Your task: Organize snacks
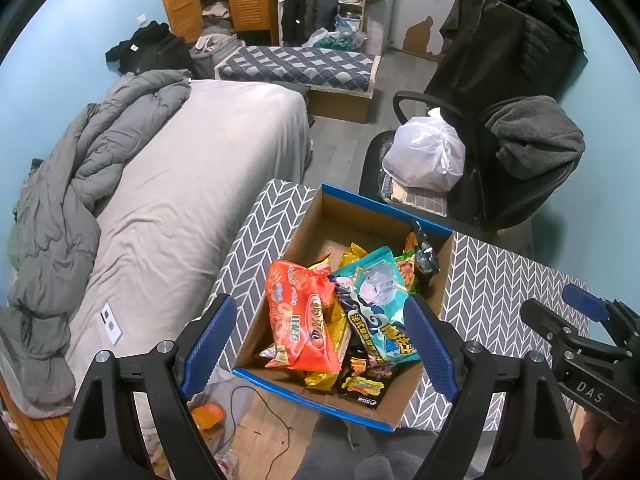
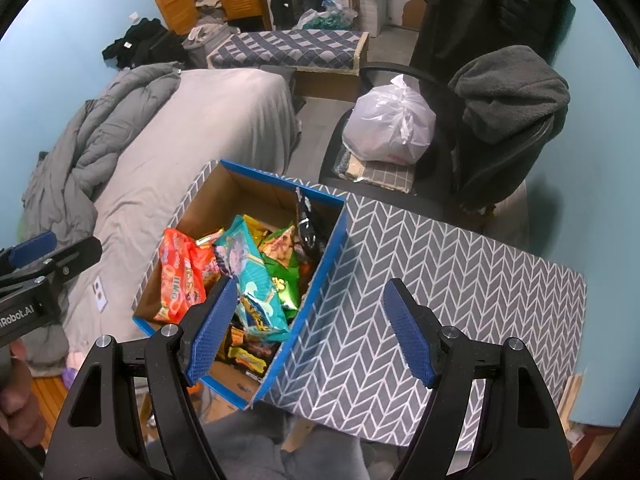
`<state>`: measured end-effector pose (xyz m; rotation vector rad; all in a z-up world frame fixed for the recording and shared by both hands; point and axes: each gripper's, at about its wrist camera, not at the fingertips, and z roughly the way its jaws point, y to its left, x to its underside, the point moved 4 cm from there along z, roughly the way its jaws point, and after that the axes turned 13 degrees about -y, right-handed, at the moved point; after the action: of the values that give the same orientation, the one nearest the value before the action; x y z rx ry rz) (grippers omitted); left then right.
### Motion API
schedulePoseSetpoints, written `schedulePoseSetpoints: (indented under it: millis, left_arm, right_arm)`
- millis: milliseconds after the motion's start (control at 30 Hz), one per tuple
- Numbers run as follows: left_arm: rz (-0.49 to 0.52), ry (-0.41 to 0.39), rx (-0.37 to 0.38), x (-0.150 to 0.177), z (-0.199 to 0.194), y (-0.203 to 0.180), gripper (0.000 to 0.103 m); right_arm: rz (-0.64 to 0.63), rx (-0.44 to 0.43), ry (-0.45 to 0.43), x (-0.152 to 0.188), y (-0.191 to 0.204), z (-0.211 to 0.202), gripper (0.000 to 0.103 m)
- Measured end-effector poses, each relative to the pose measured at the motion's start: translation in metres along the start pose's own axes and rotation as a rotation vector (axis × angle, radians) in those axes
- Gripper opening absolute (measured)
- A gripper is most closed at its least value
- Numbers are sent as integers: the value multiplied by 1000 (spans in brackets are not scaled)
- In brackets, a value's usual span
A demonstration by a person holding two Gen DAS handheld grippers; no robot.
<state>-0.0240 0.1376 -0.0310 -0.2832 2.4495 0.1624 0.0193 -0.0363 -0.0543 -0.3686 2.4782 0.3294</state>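
**Op A:** Bedroom clutter all round from where I sit: grey bed (image 1: 180, 168) at nine o'clock, chair (image 1: 472, 184) with a white bag (image 1: 428, 156) at one o'clock. I've got the table (image 2: 420, 280) with its herringbone cloth below both tools, and the box (image 1: 280, 248) sits on its left end.

**Op B:** Snacks?

**Op A:** All in the box, heaped loosely. An orange pack (image 1: 302, 320) lies on top at the left, a teal pack (image 1: 380, 304) on top at the right, smaller yellow and black packets under them.

**Op B:** How will they handle?

**Op A:** I judge them light, puffed with air, slick film, contents that crush. I'd pinch a sealed end seam or a corner, not the belly, and squeeze gently.

**Op B:** Tongs?

**Op A:** My left gripper (image 1: 320, 344) is spread wide and holds nothing; it hangs above the box's near end, the two top packs showing between its fingers. My right gripper (image 2: 316, 332) is likewise wide and bare, over the box's right wall and the cloth; the snacks lie at about ten o'clock from it.
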Motion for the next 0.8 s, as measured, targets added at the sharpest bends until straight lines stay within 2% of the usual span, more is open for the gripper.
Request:
schedulePoseSetpoints:
  millis: [800]
  left_arm:
    - [-26, 12, -57, 1, -2, -9, 87]
  right_arm:
    - [-47, -48, 16, -6, -5, 9, 76]
